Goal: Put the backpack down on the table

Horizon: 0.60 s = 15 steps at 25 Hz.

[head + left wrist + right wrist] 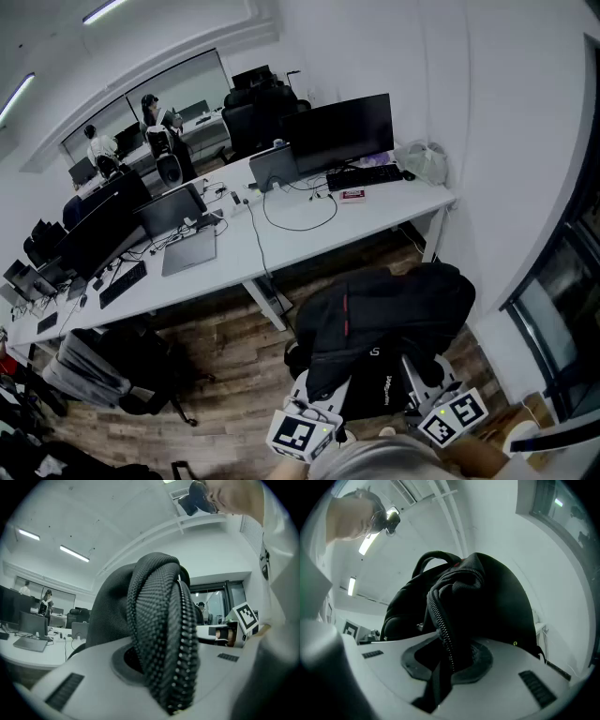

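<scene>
The black backpack [389, 314] hangs in the air over the wooden floor [234, 375], on the near side of the long white tabletop [300, 239] and not touching it; it sits just short of the tabletop's right end, and a thin red stripe [345, 317] runs down its front. Both grippers carry it from below. The left gripper [317, 398] comes up under its lower left part, and the left gripper view shows its jaws pinched tight on a thick fold of woven fabric edged with zipper teeth; the right gripper [420, 380] comes up under the lower right part, and the right gripper view shows its jaws clamped on another zippered edge, with a strap trailing down between them.

On the tabletop stand a dark monitor [342, 131] with a black keyboard [366, 175] in front of it, a crumpled clear plastic bag [424, 161] at the right end, and an open grey laptop [183, 234] further left; cables loop across the bare white surface between them. A dark office chair [141, 375] stands on the floor at the lower left; two people [155, 112] are at far desks.
</scene>
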Available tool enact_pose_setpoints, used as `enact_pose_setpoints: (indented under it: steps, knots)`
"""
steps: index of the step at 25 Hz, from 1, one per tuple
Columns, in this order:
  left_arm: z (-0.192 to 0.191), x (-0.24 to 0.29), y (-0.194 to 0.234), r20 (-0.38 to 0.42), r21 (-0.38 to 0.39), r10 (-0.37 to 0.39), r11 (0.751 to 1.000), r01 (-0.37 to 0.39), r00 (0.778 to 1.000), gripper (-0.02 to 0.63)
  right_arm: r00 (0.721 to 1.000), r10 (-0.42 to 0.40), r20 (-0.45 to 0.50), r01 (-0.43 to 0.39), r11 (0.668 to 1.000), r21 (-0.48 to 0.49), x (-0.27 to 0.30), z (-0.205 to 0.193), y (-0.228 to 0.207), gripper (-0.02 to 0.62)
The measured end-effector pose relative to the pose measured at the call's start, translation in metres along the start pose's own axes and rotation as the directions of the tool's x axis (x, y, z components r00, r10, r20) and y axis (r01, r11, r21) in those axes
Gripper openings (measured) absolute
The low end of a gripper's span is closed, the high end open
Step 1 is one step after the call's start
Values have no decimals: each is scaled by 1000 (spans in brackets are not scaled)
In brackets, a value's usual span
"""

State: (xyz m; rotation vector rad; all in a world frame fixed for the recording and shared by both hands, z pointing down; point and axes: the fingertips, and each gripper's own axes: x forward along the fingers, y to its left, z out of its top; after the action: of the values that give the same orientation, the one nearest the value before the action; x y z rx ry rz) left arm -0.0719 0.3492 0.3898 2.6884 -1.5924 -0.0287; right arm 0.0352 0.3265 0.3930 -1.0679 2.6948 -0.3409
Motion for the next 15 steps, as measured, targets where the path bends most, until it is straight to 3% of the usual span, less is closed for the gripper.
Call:
enact_pose_setpoints:
  steps: [15]
  knots:
    - [0,13,-25,-16,-7,-20,1000,19,1000,40,1000,-24,7,24,1000,11,-22,8,-17,58]
